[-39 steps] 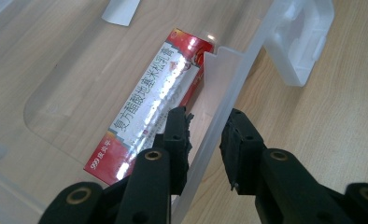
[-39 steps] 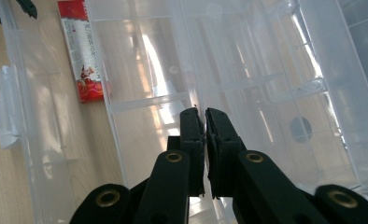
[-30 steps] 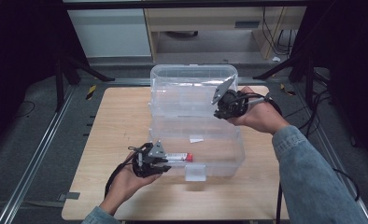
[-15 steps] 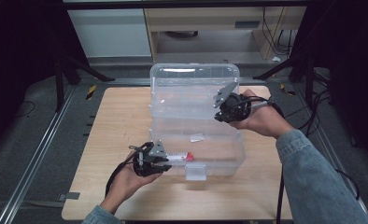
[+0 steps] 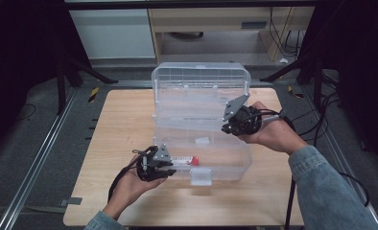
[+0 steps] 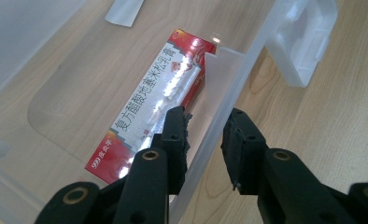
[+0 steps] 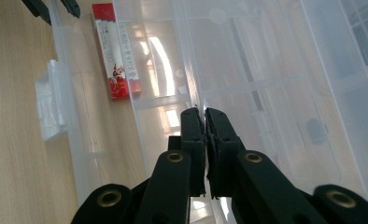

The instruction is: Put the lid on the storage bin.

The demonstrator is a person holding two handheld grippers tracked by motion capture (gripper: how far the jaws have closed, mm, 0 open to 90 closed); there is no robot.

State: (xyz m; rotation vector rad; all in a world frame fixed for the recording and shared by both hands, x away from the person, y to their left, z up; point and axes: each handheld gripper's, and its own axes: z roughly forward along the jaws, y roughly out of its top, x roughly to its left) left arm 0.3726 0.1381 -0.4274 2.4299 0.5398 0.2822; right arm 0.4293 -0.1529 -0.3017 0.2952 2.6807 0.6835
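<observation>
The red carton (image 6: 156,100) already lies in the clear box (image 5: 244,158) against its front wall, which the open left gripper (image 6: 205,140) straddles, while the right gripper (image 7: 204,135), closed on the tray edge (image 7: 191,93), suggests lowering tray and lid remains.

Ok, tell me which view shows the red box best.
The left gripper view: the red box lies close up on the bin floor, its printed top readable, beside the left gripper. The right gripper view shows it farther off, behind clear plastic. The high view shows a small red and white strip by the front wall.
</observation>
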